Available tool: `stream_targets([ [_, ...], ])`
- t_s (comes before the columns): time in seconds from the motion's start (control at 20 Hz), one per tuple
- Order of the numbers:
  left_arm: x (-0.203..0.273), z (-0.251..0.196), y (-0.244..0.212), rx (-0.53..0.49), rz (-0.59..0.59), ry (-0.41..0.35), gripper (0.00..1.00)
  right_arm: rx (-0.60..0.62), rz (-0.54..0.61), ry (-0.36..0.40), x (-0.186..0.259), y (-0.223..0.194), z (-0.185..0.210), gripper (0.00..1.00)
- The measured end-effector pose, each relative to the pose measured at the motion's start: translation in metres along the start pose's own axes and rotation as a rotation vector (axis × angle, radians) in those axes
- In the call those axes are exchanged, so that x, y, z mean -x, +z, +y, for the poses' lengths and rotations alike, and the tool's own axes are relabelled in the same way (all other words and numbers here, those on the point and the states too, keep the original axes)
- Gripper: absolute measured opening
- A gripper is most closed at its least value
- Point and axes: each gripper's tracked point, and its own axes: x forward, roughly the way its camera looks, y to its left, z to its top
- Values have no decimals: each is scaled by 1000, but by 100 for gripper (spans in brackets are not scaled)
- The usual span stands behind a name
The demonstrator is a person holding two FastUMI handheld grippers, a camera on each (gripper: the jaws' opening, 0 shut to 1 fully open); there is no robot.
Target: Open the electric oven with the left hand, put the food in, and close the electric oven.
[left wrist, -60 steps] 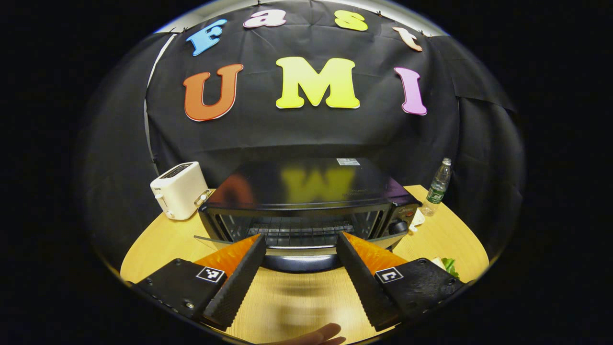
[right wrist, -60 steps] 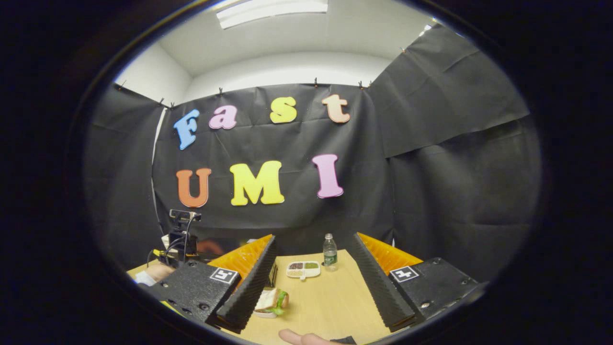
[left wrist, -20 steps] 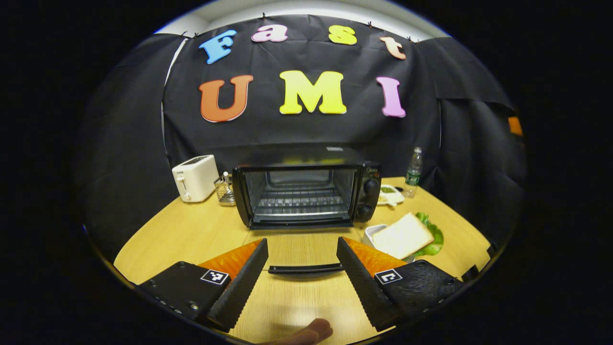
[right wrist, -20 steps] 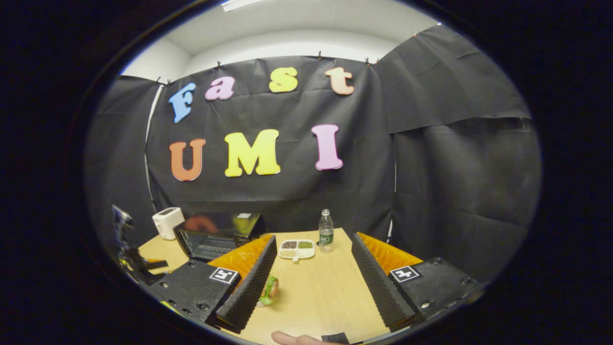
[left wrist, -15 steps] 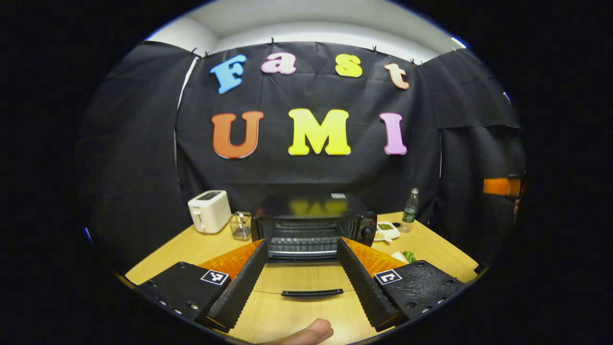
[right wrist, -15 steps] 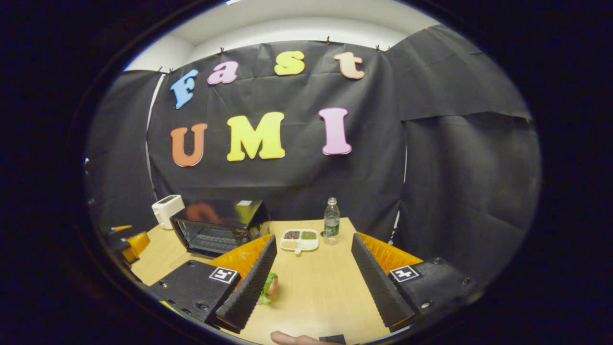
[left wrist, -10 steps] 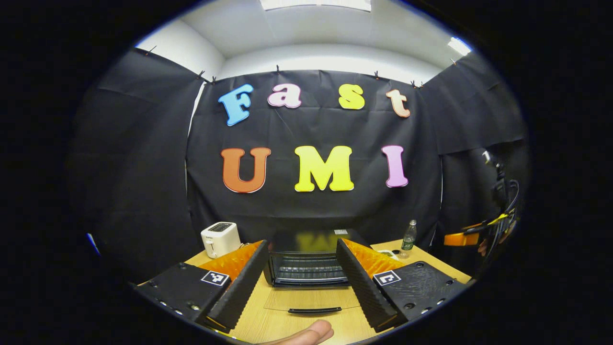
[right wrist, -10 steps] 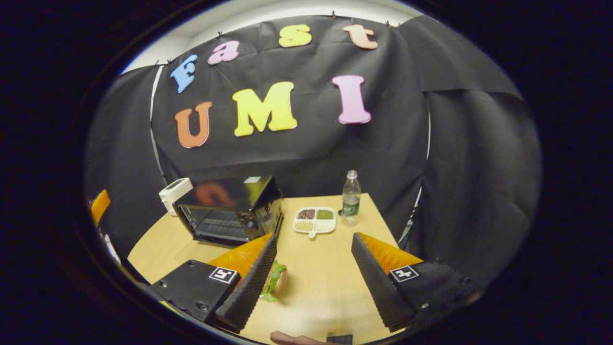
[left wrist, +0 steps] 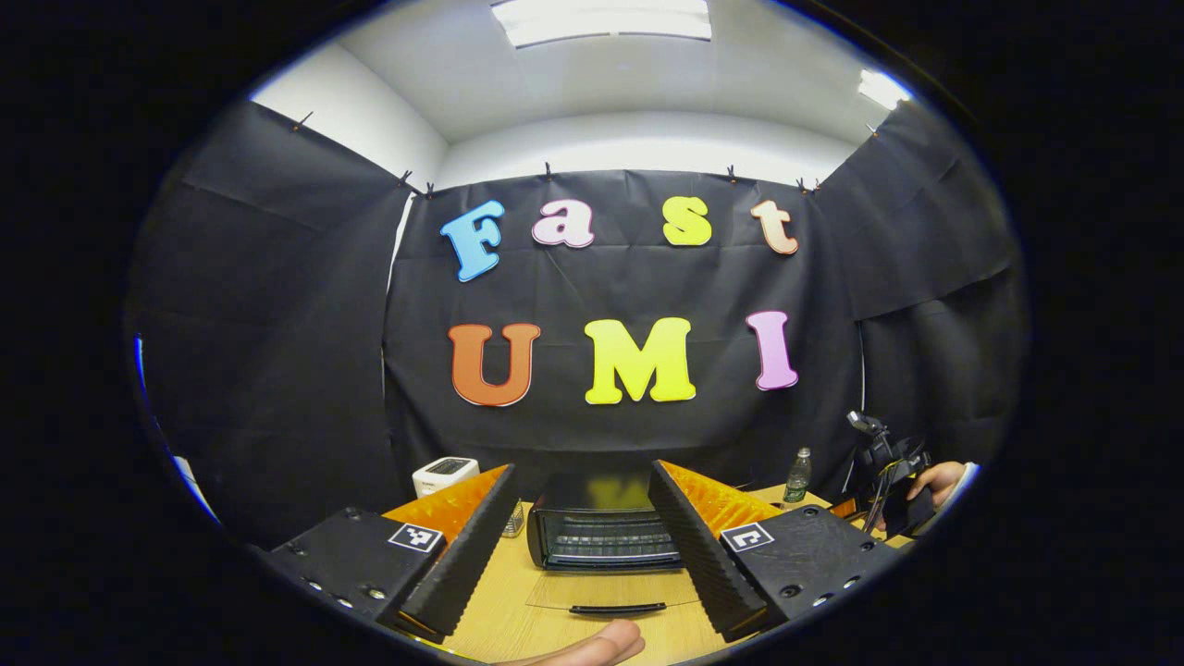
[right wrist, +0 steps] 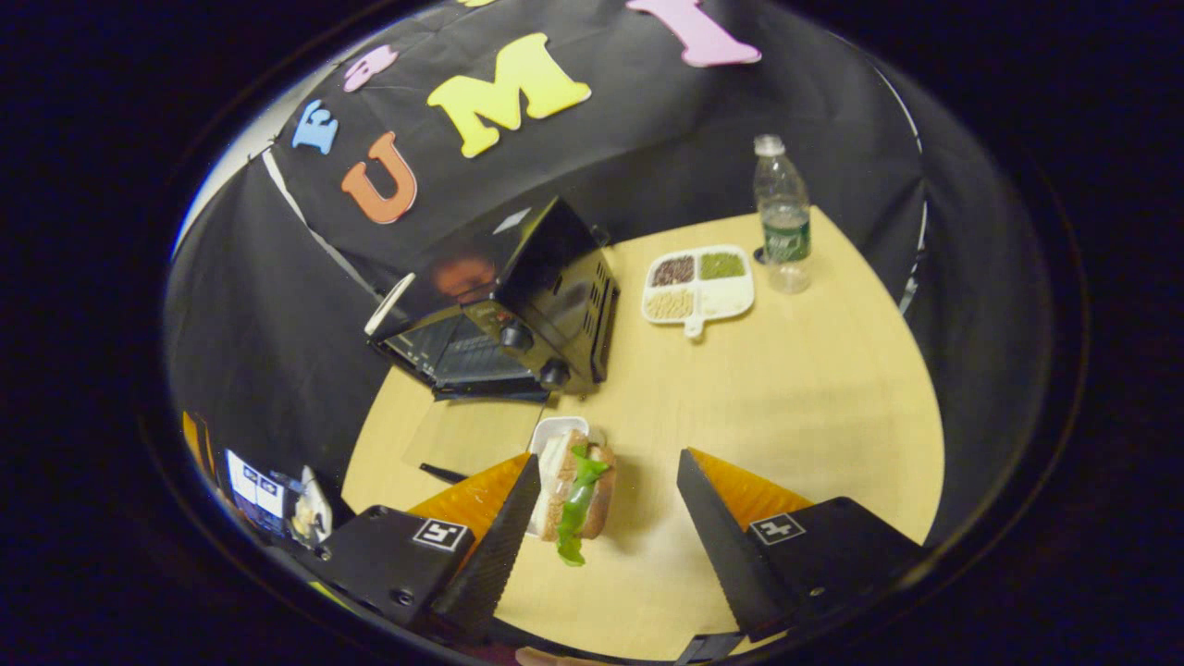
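My left gripper jaws gape wide, empty, facing the electric oven, its door dropped open. My right gripper jaws spread empty above the bench, the sandwich at eleven o'clock beside one finger.

Left gripper has its jaws spread wide, nothing in them. Oven sits straight ahead with its door dropped flat on the table, toaster off to its left.

Toaster mostly hidden behind the oven
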Motion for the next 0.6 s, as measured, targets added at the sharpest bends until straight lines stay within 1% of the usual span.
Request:
stream_targets([
  [0.05,1,1,-1,0,0,8,93,-27,35,35,-7,-4,2,95],
  [0.1,1,1,-2,1,5,10,93,-45,68,68,-15,-7,4,82],
  [0.15,0,0,-5,6,12,12,93,-66,103,94,-22,-12,8,93],
  [0.25,-5,-1,-10,19,34,11,93,-99,157,138,-35,-16,12,92],
  [0.4,-7,-11,-16,44,64,-15,94,-100,247,158,-44,-23,13,92],
  [0.55,-8,-9,-19,37,67,-12,93,-131,338,184,-52,-31,21,92],
  [0.6,-10,-10,-21,36,71,-10,93,-137,361,182,-55,-33,21,90],
])
